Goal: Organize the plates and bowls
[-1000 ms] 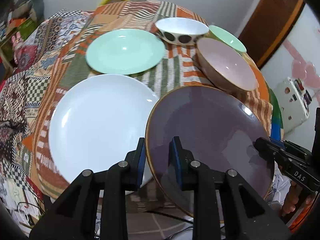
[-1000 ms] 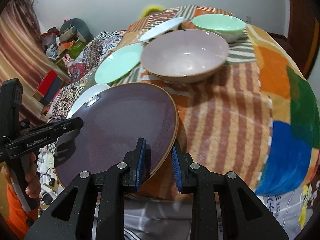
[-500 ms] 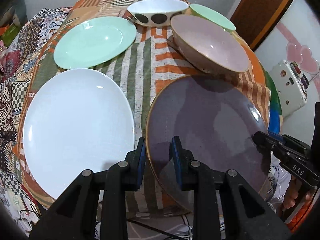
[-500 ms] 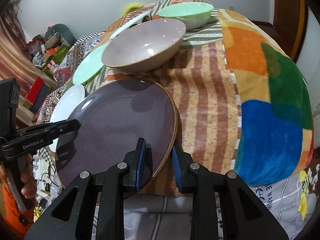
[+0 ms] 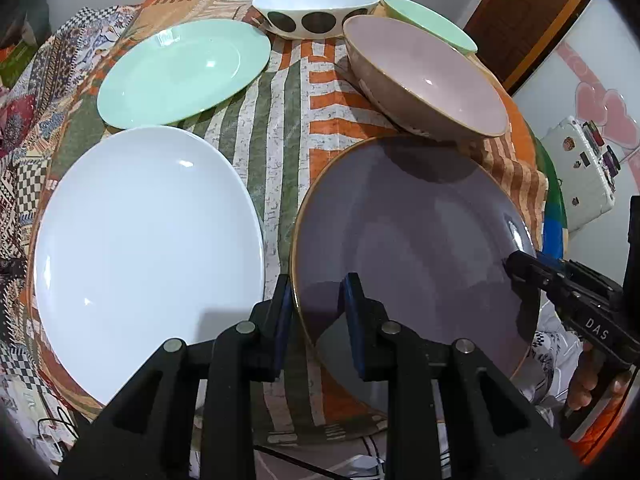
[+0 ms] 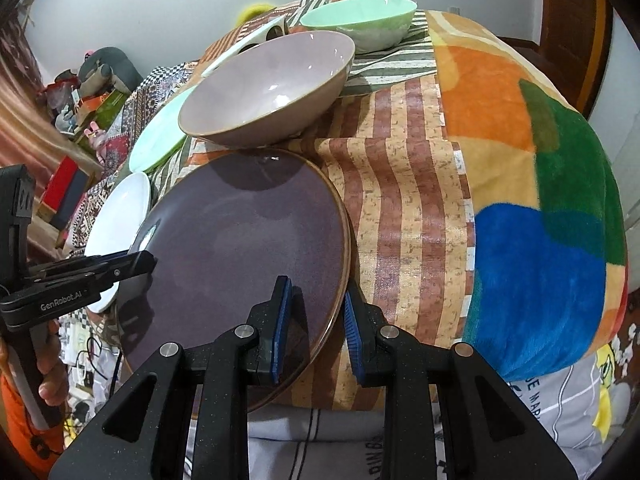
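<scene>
A large purple plate [image 5: 416, 240] with a brown rim lies at the near edge of the table; it also shows in the right wrist view [image 6: 244, 248]. My left gripper [image 5: 318, 312] is shut on its left rim, one finger on each side. My right gripper [image 6: 316, 320] is shut on its right rim. A white plate [image 5: 148, 248] lies to the left, a mint plate [image 5: 184, 70] behind it. A pink bowl [image 5: 428, 76] sits just behind the purple plate, with a spotted white bowl [image 5: 316, 10] and a mint bowl [image 6: 360, 20] at the back.
The table wears a patterned striped cloth [image 5: 288, 120] and a bright blanket [image 6: 540, 184] on the right side. A white case [image 5: 580, 172] stands beyond the right edge. Clutter lies on the floor at left [image 6: 88, 92].
Both grippers have come down and forward with the purple plate, which now sits lower over the cloth, its far rim close under the pink bowl. The grips have not changed.
</scene>
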A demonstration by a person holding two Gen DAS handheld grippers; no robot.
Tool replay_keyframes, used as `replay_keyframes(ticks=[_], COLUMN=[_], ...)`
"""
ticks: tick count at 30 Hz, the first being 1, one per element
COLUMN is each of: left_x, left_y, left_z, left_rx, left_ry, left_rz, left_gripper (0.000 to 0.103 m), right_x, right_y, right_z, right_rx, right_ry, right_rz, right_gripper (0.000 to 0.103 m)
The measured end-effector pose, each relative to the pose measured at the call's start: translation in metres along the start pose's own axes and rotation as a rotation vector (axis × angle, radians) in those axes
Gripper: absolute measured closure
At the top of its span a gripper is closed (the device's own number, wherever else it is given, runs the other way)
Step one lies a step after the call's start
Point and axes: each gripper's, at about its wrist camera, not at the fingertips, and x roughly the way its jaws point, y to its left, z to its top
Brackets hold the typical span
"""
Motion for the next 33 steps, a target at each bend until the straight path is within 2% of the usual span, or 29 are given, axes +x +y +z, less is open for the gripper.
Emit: replay_keyframes(ticks=[4, 11, 14, 19, 25, 30, 33], left_x=[-0.016, -0.055, -0.074, -0.107, -0.129, -0.136, -0.137], left_y=[-0.001, -0.003, -0.003, 0.000, 0.013, 0.034, 0.051], left_z=[0.000, 0.001, -0.001, -0.004, -0.009, -0.018, -0.023], left_rx=[0.010, 0.020, 0.020, 0.019, 0.000, -0.039, -0.075], left_ry=[-0.040, -0.136, -0.186, -0.287, -0.360, -0.373, -0.369], left_rz=[-0.002, -0.005, -0.004, 0.020, 0.056, 0.089, 0.108], left_gripper=[0.078, 0.076, 0.070, 0.054, 0.038, 0.031, 0.030], right_x=[-0.008, -0.035, -0.046, -0.055, -0.058, -0.052, -0.044], right_y=[0.002, 0.007, 0.012, 0.029, 0.052, 0.074, 0.090], right_z=[0.004, 0.014, 0.018, 0.025, 0.033, 0.039, 0.043], right_rx=[-0.016, -0.043, -0.058, -0.087, -0.126, -0.166, -0.197], right_ry=[-0.027, -0.098, -0.130, -0.175, -0.209, -0.212, -0.204], right_rz=[-0.028, -0.027, -0.019, -0.008, 0.013, 0.039, 0.056], right_gripper=[0.079, 0.078, 0.075, 0.070, 0.053, 0.040, 0.038])
